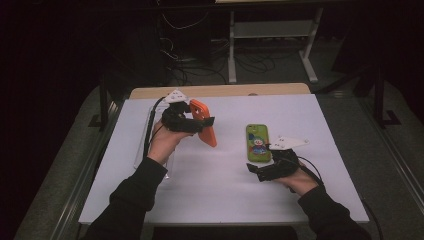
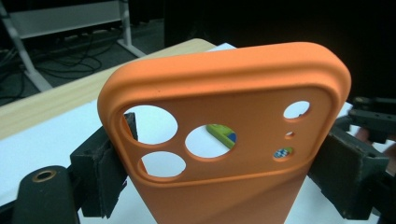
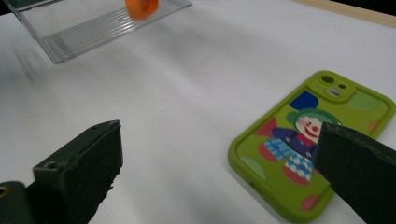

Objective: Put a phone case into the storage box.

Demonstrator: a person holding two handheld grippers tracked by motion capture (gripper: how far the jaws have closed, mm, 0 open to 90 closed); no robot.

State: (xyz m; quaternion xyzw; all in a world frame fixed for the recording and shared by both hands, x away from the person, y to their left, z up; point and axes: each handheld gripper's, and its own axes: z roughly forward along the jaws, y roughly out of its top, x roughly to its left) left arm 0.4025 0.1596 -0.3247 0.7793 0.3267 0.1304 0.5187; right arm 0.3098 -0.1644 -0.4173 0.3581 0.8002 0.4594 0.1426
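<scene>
Your left gripper pinches the orange case; your right gripper stands spread beside the green one.

High view: your left gripper (image 1: pixel 200 122), left of centre, holds the orange phone case (image 1: pixel 206 121) tilted above the white table (image 1: pixel 215 180); the green phone case (image 1: pixel 257 142) lies flat at centre right, your right gripper (image 1: pixel 257 170) just below it. Left gripper view: the jaws clamp the orange case's two long edges, camera holes uppermost. Right gripper view: the jaws gape wide with nothing between them, the green case at lower right and a clear tray (image 3: pixel 93 28) at upper left.
</scene>
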